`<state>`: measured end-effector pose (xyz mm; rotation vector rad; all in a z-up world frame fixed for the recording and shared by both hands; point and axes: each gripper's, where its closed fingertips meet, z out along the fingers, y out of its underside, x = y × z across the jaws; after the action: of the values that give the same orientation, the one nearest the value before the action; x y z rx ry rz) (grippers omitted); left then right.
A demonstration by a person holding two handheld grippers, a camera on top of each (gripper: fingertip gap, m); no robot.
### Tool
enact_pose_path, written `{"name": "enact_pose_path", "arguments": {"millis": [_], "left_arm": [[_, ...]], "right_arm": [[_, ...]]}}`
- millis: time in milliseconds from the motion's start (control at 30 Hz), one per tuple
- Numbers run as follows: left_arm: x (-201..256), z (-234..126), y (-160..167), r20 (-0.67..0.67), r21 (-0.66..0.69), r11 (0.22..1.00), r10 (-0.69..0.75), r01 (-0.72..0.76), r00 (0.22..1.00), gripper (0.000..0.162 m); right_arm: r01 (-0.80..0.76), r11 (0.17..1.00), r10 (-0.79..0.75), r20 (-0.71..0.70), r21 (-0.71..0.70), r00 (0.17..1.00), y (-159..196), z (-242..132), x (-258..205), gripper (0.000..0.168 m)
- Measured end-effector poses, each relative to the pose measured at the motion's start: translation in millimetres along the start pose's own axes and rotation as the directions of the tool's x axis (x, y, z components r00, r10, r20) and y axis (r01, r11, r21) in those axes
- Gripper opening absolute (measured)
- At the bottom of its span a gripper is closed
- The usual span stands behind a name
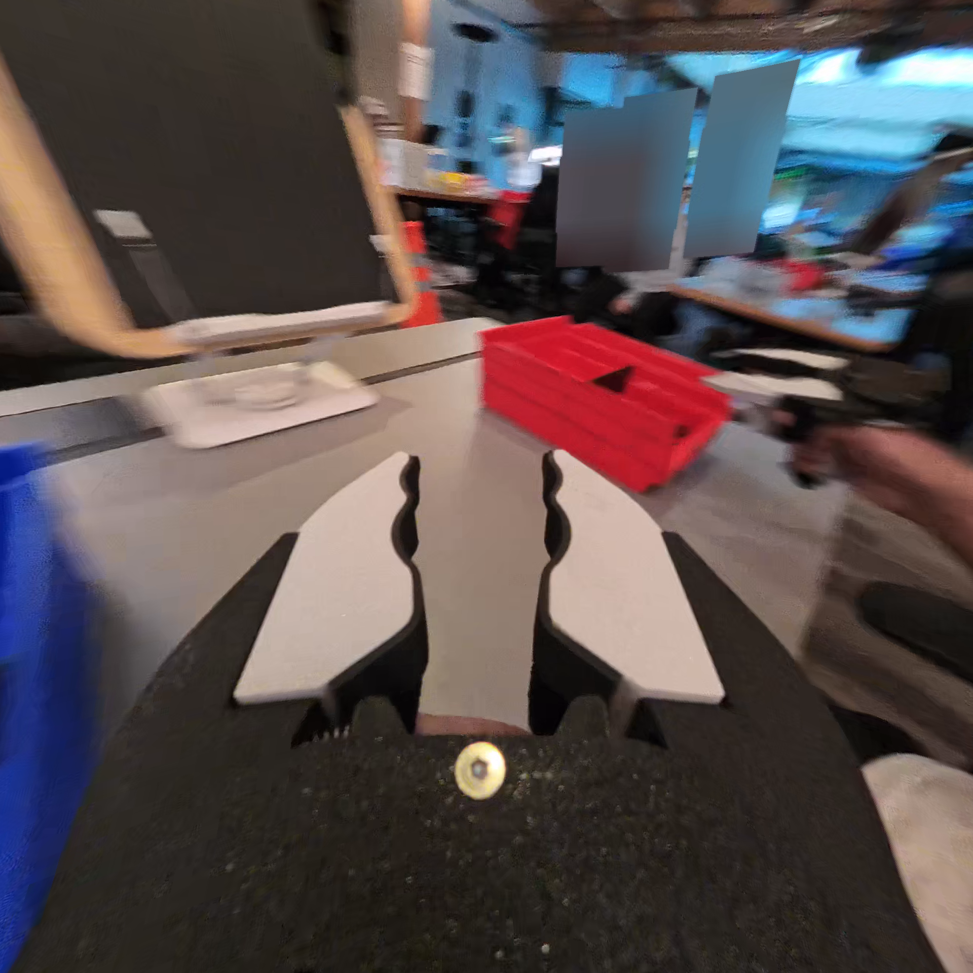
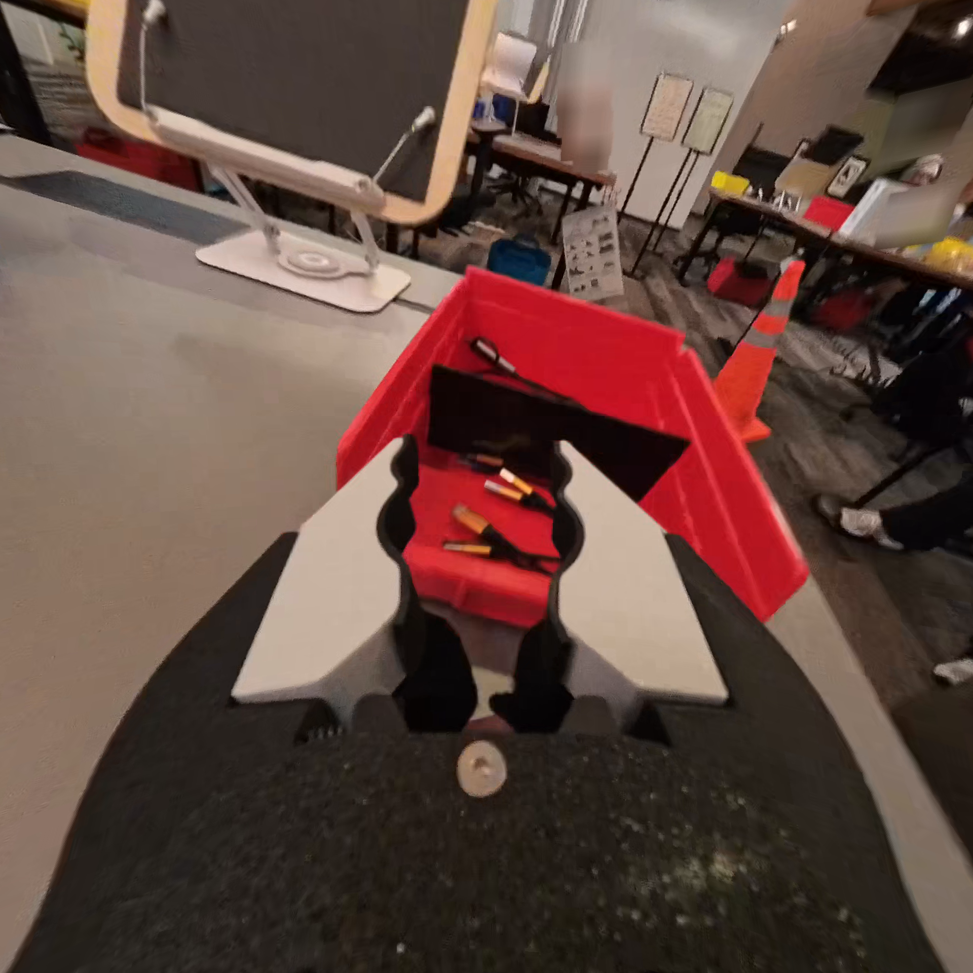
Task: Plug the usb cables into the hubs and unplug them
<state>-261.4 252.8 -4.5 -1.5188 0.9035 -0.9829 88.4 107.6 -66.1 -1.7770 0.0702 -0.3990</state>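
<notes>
Right gripper (image 2: 482, 453) released, empty, poised just over the red bin (image 2: 579, 337); batteries (image 2: 474, 526) lie directly ahead, below. Left gripper (image 1: 480, 463) released, empty, bin ahead-right on counter (image 1: 210, 500).

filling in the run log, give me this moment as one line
left claw: open, empty, over grey table | right claw: open, empty, before red bin | bin: batteries, black divider

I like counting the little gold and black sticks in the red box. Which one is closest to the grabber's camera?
The lowest one in the right wrist view, lying almost flat across the front of the red bin. The others lie farther back, toward the black divider.
</notes>
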Motion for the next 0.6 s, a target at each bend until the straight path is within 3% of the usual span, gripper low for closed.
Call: {"name": "enact_pose_path", "arguments": {"millis": [100, 233, 300, 333, 400, 500, 600], "left_arm": [[-42, -77, 32, 0.284, -0.082, 0.996, 0.055, -0.033, 0.957, 0.041], [-103, -160, 97, 0.539, -0.192, 0.981, 0.135, -0.034, 0.831, 0.035], [-127, -178, 102, 0.572, -0.264, 0.963, 0.196, -0.048, 0.797, 0.032], [-135, -180, 95, 0.574, -0.235, 0.970, 0.188, -0.059, 0.797, 0.032], [-152, -182, 99, 0.555, -0.174, 0.985, 0.118, -0.024, 0.823, 0.031], [-169, -189, 136, 0.548, -0.237, 0.963, 0.021, 0.131, 0.836, 0.033], [-170, -195, 138, 0.559, -0.209, 0.963, -0.026, 0.171, 0.829, 0.033]], "right_arm": [[-0.176, 0.983, 0.177, 0.011, -0.048, 0.984, 41, -10, -25, 0.045], [-0.214, 0.972, 0.219, 0.043, -0.095, 0.975, 48, 2, -17, 0.044], [-0.229, 0.963, 0.237, 0.043, -0.140, 0.970, 55, 8, -10, 0.046], [-0.237, 0.962, 0.244, 0.038, -0.134, 0.969, 55, 10, -5, 0.045], [-0.248, 0.959, 0.252, 0.014, -0.141, 0.968, 60, 14, 1, 0.042], [-0.297, 0.938, 0.307, 0.028, -0.177, 0.951, 65, 16, 0, 0.042], [-0.324, 0.929, 0.337, 0.049, -0.181, 0.940, 66, 17, -5, 0.041]]}}
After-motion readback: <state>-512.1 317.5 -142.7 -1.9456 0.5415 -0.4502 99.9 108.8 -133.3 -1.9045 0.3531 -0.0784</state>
